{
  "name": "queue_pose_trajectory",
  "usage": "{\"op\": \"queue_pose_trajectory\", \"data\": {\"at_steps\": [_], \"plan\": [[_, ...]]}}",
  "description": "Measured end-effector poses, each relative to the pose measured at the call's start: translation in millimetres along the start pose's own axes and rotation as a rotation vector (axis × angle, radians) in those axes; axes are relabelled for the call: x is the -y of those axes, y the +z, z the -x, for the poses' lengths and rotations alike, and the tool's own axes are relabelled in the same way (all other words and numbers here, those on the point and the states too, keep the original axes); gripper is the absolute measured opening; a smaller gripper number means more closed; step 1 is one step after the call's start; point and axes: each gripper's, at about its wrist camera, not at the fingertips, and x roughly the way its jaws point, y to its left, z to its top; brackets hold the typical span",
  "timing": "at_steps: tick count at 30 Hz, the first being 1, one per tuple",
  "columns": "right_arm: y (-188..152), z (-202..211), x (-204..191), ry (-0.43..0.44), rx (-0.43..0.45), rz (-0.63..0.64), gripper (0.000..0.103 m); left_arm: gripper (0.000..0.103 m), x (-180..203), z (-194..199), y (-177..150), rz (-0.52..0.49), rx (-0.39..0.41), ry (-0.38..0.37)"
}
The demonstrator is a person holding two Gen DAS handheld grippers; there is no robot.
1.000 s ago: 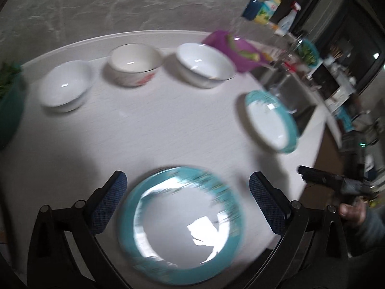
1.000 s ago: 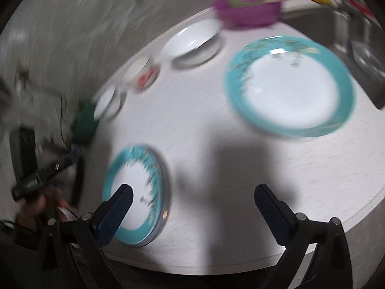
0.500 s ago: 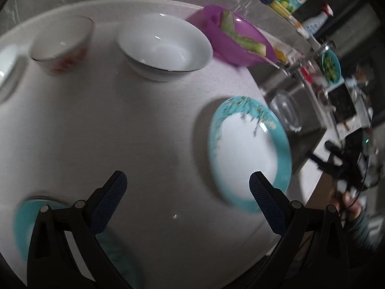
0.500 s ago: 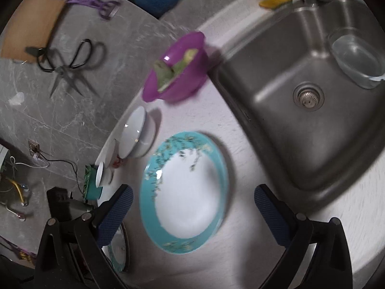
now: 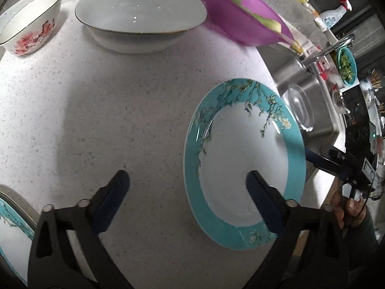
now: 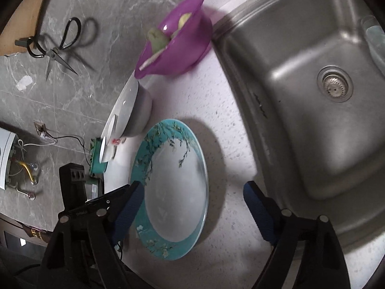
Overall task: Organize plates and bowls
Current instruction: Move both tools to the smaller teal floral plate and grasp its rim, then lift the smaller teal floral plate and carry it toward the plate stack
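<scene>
A teal-rimmed plate with blossom sprigs (image 5: 243,163) lies flat on the white counter beside the sink. My left gripper (image 5: 187,187) hangs over its left rim, one finger above the plate's white middle and the other above bare counter. Its jaws are closing and press on nothing. In the right wrist view the same plate (image 6: 175,187) sits between the jaws of my right gripper (image 6: 192,192), which are also closing without touching it. A white bowl (image 5: 139,16), a floral bowl (image 5: 28,31) and a second teal plate (image 5: 12,236) stand further off.
A purple bowl (image 5: 240,21) holding green vegetable stands behind the plate. The steel sink (image 6: 312,96) opens right of it, with a glass bowl (image 5: 298,106) inside. A hand (image 5: 349,207) holds the other gripper at the counter's edge. Scissors (image 6: 60,45) hang on the wall.
Both views swung from the first teal plate to the plate by the sink and came closer and lower. Both pairs of jaws stand narrower than before.
</scene>
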Motion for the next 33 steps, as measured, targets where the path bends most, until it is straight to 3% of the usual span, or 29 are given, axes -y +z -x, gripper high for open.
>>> {"op": "queue_pose_trajectory", "data": {"at_steps": [3,5,10,13,14,15,17,19,33], "plan": [[2.3,-11.6,0.3,-0.005,-0.040,0.006,0.074,0.071,4.4,-9.5,-0.7,-0.006,0.007,0.020],[3.0,-17.8,-3.1,-0.015,-0.055,0.028,0.067,0.066,9.8,-18.1,1.9,-0.026,0.007,0.040],[5.6,-25.2,-6.4,-0.041,-0.066,0.056,0.059,0.065,16.1,-20.6,3.7,-0.060,0.008,0.069],[6.5,-27.5,-8.1,-0.060,-0.074,0.077,0.051,0.038,22.5,-22.7,3.7,-0.085,0.012,0.091],[6.6,-28.4,-8.7,-0.069,-0.078,0.084,0.046,0.021,22.9,-23.9,3.8,-0.084,0.007,0.085],[6.5,-29.3,-9.2,-0.081,-0.082,0.090,0.041,0.021,22.9,-24.0,3.4,-0.085,0.008,0.082],[5.6,-31.6,-8.8,-0.108,-0.093,0.095,0.017,0.020,28.6,-27.5,3.5,-0.099,0.006,0.080],[4.2,-35.5,-7.3,-0.138,-0.113,0.093,0.006,0.020,32.3,-30.7,3.9,-0.102,0.006,0.079],[4.2,-34.9,-19.7,-0.204,-0.127,0.104,0.010,0.016,23.2,-20.3,4.1,-0.076,0.029,0.049]]}}
